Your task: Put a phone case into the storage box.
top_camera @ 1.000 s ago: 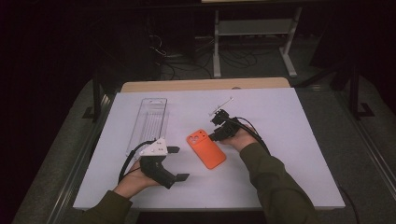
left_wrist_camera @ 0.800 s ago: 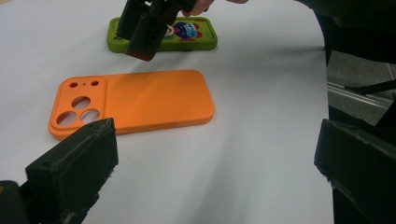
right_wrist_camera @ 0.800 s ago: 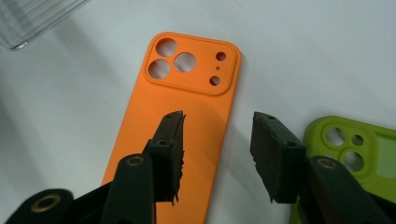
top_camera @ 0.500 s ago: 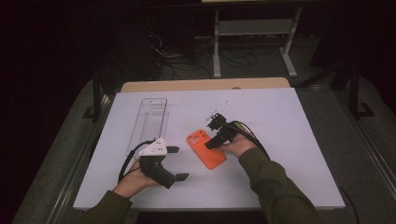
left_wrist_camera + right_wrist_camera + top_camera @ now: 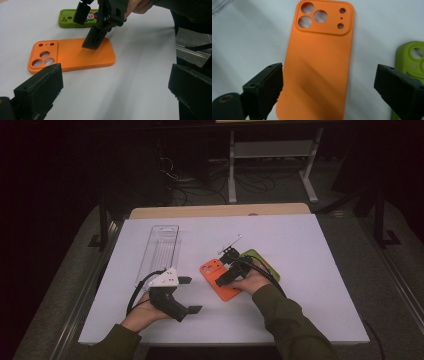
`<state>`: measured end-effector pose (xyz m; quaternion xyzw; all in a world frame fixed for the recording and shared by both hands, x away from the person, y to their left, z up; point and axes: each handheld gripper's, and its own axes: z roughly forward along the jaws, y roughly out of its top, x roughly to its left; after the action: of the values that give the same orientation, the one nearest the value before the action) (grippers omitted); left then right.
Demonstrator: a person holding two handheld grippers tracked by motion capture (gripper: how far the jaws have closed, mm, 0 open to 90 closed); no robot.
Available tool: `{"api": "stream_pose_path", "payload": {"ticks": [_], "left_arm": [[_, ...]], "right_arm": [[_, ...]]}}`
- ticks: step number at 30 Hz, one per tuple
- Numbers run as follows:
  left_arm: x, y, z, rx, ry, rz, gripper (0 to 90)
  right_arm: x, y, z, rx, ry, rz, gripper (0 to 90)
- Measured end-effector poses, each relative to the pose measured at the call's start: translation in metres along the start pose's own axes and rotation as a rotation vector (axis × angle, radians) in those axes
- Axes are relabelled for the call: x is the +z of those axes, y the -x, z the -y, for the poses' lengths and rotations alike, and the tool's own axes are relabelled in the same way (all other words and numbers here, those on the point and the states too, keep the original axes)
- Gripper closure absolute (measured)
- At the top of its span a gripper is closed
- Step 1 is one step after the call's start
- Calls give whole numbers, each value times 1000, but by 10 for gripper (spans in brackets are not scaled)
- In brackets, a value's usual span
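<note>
The right gripper (image 5: 328,92), jaws apart, hovers over the orange case (image 5: 319,60), seemingly without touching; the green case (image 5: 412,62) lies just beside. The left gripper (image 5: 187,295) is open too.

Count on your worktop (image 5: 310,250): four loose things.
You have two phone cases, one orange case (image 5: 218,279) and, just beyond it, one green case (image 5: 264,264); one clear tray (image 5: 159,250); one white pin (image 5: 231,243).
</note>
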<state>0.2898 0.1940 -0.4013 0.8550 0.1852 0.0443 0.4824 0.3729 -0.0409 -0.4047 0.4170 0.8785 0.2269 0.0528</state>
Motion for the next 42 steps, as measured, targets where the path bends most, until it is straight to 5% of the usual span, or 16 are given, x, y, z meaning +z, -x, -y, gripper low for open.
{"api": "stream_pose_path", "payload": {"ticks": [13,24,27,32,42], "left_arm": [[1,0,1,-3,8,0,0],[0,0,2,-3,2,-4,0],[-1,-1,2,4,-3,-6,0],[-1,-1,3,6,-13,-8,0],[-1,0,3,-3,-11,-7,0]], "right_arm": [[12,-8,4,15,-10,3,60],[6,-6,10,-14,30,-17,50],[-3,0,20,-26,89,-66,25],[-13,7,34,-57,143,-64,10],[-44,25,81,-53,379,-76,0]]}}
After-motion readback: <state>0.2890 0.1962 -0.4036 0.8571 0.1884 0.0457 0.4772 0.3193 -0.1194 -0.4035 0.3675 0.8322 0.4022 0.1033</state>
